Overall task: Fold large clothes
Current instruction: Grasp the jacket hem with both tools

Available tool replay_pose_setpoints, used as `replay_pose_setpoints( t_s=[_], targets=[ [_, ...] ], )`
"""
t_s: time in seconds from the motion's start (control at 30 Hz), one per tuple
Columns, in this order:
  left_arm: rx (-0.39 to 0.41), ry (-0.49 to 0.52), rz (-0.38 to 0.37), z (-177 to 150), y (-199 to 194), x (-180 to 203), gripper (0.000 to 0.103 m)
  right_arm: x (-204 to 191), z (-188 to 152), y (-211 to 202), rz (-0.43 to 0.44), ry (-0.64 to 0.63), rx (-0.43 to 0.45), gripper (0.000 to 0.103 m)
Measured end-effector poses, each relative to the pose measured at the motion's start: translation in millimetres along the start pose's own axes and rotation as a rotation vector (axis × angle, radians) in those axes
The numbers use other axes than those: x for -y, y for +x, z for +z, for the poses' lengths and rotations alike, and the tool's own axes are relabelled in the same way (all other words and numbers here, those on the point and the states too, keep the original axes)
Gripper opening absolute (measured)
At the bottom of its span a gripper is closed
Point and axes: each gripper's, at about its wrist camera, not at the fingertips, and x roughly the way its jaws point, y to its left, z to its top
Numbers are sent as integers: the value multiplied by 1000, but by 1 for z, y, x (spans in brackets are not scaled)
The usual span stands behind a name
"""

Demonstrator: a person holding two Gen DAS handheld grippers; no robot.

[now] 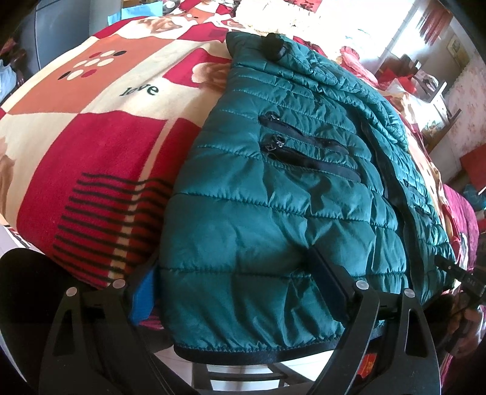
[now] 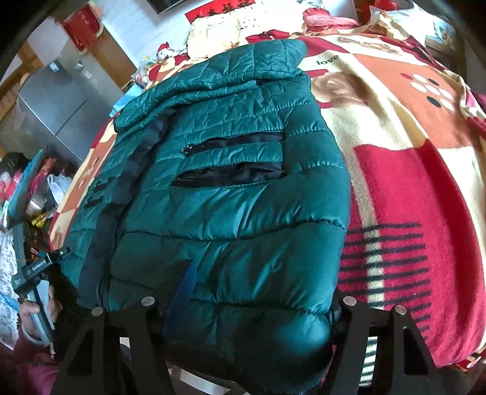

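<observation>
A teal quilted puffer jacket (image 1: 273,188) lies on a red, cream and orange patterned blanket (image 1: 91,136), folded lengthwise with two black zip pockets on top. It also shows in the right wrist view (image 2: 237,197). My left gripper (image 1: 240,291) stands wide open at the jacket's hem, which bulges between the fingers (image 1: 331,282); one blue pad is under the left edge. My right gripper (image 2: 258,300) is also open around the hem at the near edge, one finger (image 2: 185,288) pressed into the fabric. The other gripper shows at the frame edge (image 2: 39,267).
The blanket (image 2: 410,182) covers a bed that extends far beyond the jacket. A grey fridge (image 2: 57,106) and cluttered shelves stand to one side. Pillows and bedding (image 1: 273,15) lie at the far end. A stool frame shows below the bed's near edge.
</observation>
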Motion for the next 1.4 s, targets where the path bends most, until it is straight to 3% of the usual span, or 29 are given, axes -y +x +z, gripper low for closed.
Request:
replay_pose_setpoints(
  t_s=[0.17, 0.23, 0.3, 0.37, 0.47, 0.57, 0.83, 1.4],
  targets=[
    [-2, 15, 1, -2, -1, 1, 90, -7, -3, 0, -27, -58, -7, 69],
    [-6, 31, -9, -4, -1, 4, 87, -9, -2, -1, -30, -74, -7, 51],
    [-5, 43, -34, -5, -4, 6, 70, -11, 1, -5, -36, -86, 3, 36],
    [4, 62, -26, -6, -7, 6, 47, -9, 4, -10, -27, -80, 19, 26],
    [26, 80, -29, -3, -17, 3, 28, -9, 6, -16, -17, -82, 36, 19],
    [38, 72, -68, 5, -29, -2, 19, -11, 15, -31, 25, -73, 81, 18],
    [138, 111, -103, 28, -62, 9, 15, -25, 53, -62, 134, -38, 201, 18],
    [270, 86, -120, 90, -80, 22, 13, -30, 117, -69, 88, -22, 297, 17]
  ],
)
